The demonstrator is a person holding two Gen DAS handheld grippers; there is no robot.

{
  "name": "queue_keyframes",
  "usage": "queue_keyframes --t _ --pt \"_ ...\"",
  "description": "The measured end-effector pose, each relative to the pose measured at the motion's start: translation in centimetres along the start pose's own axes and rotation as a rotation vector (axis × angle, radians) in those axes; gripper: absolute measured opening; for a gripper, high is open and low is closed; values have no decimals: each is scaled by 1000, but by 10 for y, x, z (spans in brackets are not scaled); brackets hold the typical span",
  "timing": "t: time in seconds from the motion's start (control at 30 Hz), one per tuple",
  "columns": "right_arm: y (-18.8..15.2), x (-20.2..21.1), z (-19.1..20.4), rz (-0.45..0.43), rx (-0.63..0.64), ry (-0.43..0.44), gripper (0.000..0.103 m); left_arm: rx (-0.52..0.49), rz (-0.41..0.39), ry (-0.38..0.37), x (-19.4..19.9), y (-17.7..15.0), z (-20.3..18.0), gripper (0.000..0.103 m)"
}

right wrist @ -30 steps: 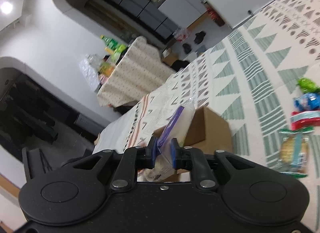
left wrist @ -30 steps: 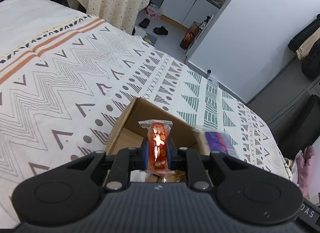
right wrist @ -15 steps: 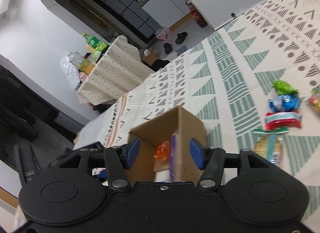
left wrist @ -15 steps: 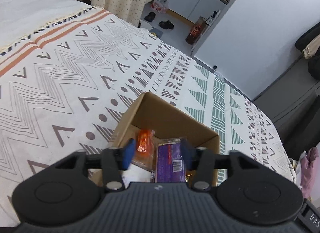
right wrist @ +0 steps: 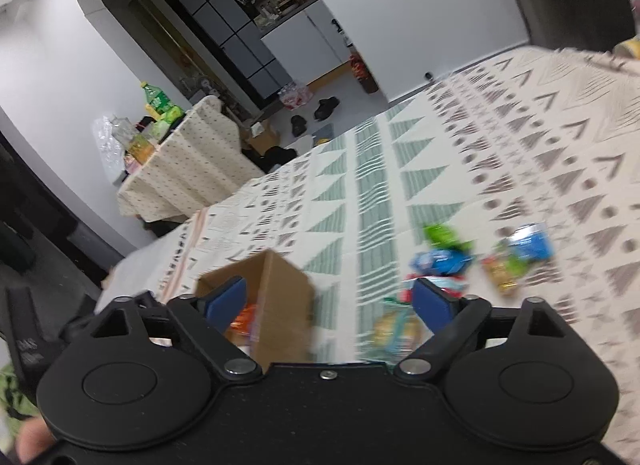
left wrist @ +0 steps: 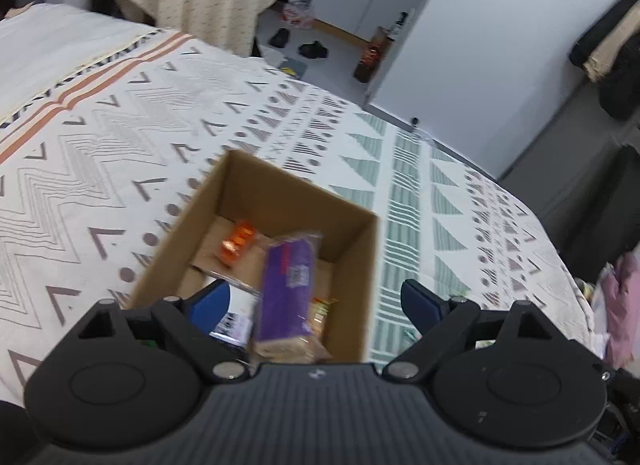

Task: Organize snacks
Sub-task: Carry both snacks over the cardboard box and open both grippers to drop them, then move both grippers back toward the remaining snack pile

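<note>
Both claws have let go since a second ago: the red snack and the purple packet (left wrist: 285,293) are now lying inside the cardboard box (left wrist: 362,265), and the jaws have just been opening. The left claw (left wrist: 316,303) is standing spread wide with nothing pinched, hanging over the box. The right claw (right wrist: 330,299) is likewise gaping empty, beside the box. Farther out on the patterned bed (right wrist: 520,169), loose snacks (right wrist: 444,257) are lying well apart from the box.
</note>
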State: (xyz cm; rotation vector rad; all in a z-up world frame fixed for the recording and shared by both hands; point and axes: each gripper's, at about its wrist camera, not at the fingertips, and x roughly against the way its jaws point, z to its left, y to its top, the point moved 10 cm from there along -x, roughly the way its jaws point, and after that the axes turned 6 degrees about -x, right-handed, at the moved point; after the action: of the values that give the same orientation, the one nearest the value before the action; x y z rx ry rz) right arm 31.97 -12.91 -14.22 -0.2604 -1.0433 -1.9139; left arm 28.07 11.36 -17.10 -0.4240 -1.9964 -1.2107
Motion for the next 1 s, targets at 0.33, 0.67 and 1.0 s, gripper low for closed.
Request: queue_keyframes --t 0.33,0.67,1.0 --pt "17 41 -63 -39 21 -78 103 -77 3 -36 17 -18 -54 93" --pt "21 59 -108 -32 -22 -87 103 -149 5 -40 20 -38 -98 93" --pt "19 54 -134 -7 -81 -51 102 -160 23 -11 5 -53 -119 93"
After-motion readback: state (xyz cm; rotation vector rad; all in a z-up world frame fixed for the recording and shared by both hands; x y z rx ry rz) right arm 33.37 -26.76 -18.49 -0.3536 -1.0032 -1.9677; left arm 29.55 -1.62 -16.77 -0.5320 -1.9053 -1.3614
